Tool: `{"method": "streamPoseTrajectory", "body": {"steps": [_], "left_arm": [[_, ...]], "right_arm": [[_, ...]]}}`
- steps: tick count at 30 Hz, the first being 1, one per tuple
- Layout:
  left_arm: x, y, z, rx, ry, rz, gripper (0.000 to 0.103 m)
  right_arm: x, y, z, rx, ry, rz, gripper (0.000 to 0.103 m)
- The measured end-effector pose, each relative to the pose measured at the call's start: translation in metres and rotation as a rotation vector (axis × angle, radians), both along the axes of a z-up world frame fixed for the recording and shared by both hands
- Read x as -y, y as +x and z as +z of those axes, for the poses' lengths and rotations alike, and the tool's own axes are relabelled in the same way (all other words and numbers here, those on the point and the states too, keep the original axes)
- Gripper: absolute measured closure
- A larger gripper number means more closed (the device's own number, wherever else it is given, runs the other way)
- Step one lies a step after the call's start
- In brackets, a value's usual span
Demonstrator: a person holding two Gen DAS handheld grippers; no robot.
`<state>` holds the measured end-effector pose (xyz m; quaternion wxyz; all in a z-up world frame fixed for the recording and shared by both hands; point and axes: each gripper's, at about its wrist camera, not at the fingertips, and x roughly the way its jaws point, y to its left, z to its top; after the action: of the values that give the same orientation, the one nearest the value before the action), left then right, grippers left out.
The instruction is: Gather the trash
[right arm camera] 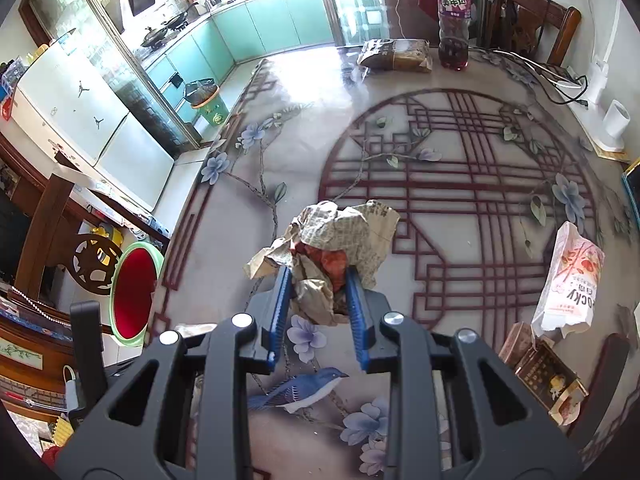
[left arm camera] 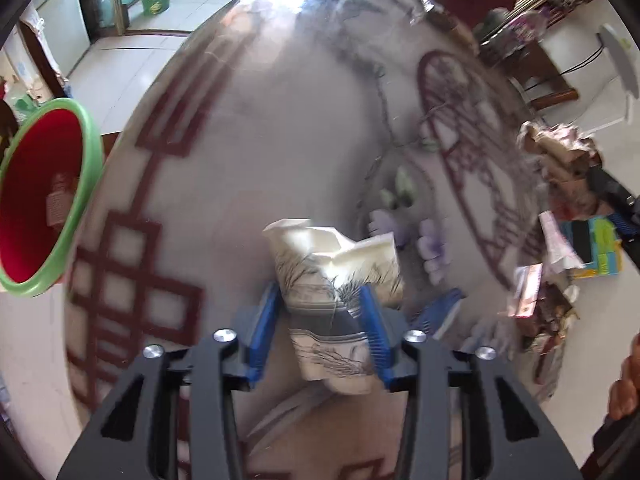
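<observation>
A crushed white paper cup (left arm camera: 332,252) with a grey branch print sits between the blue pads of my left gripper (left arm camera: 320,292), which is shut on it just above the patterned table (left arm camera: 248,168). My right gripper (right arm camera: 318,272) is shut on a crumpled wad of printed paper (right arm camera: 340,228), held over the table (right arm camera: 280,184). The same paper wad (left arm camera: 560,152) shows at the right edge of the left wrist view. A bin with a green rim (left arm camera: 86,184) and red inside stands off the table's left side, and its rim (right arm camera: 140,246) also shows in the right wrist view.
A white and pink snack bag (right arm camera: 572,280) and a brown carton (right arm camera: 544,364) lie at the table's right. A purple drink bottle (right arm camera: 452,20) and a brown packet (right arm camera: 396,56) stand at the far edge, a white cup (right arm camera: 616,120) far right. Wooden chairs surround the table.
</observation>
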<state>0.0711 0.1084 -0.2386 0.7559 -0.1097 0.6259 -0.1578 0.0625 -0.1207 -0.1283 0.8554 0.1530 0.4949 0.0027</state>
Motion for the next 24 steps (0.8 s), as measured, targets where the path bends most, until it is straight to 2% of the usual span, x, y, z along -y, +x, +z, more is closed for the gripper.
{"method": "streamPoseTrajectory", "body": {"steps": [5, 16, 24], "left_arm": [[0.000, 0.003, 0.018, 0.060, -0.006, 0.007, 0.073], [-0.014, 0.024, 0.115, 0.345, 0.071, 0.030, 0.073], [-0.027, 0.031, 0.143, 0.431, 0.111, 0.046, 0.073]], "right_arm": [[-0.003, 0.000, 0.005, 0.016, 0.001, 0.016, 0.075], [-0.019, 0.003, 0.045, 0.135, -0.007, 0.061, 0.076], [-0.037, 0.007, 0.067, 0.191, -0.008, 0.091, 0.076]]}}
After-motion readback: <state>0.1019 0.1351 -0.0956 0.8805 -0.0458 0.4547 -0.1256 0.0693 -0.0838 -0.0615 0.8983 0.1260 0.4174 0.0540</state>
